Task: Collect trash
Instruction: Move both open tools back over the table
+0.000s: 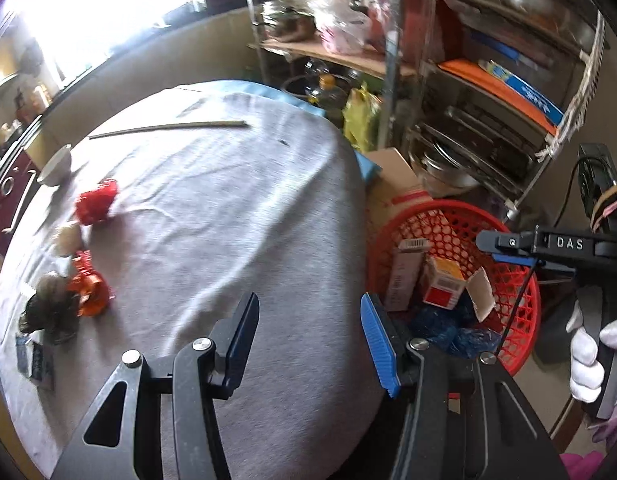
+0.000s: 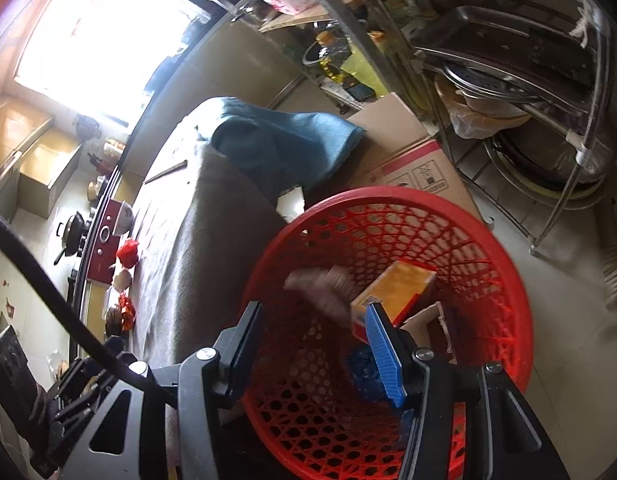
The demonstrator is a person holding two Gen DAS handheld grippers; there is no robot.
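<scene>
A: Left wrist view? 
B: The left gripper hangs with fingers released over the grey-clothed desk, beside the red plastic mesh basket; 2 red crumpled wrappers lie well apart.

A: Right wrist view? 
B: The right gripper, fingers released and empty, hovers over the basket, probably to drop trash; a yellow cardboard box lies inside.

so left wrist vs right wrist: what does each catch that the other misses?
Left wrist only: the white-gloved hand holding the right gripper, and the dark flat packets at the near table edge.

Right wrist only: a blurred pale item inside the basket, the stove with a pan, and the blue cloth's whole drape.

Both: red basket with an orange box, grey-covered table, red wrappers, both grippers empty.
</scene>
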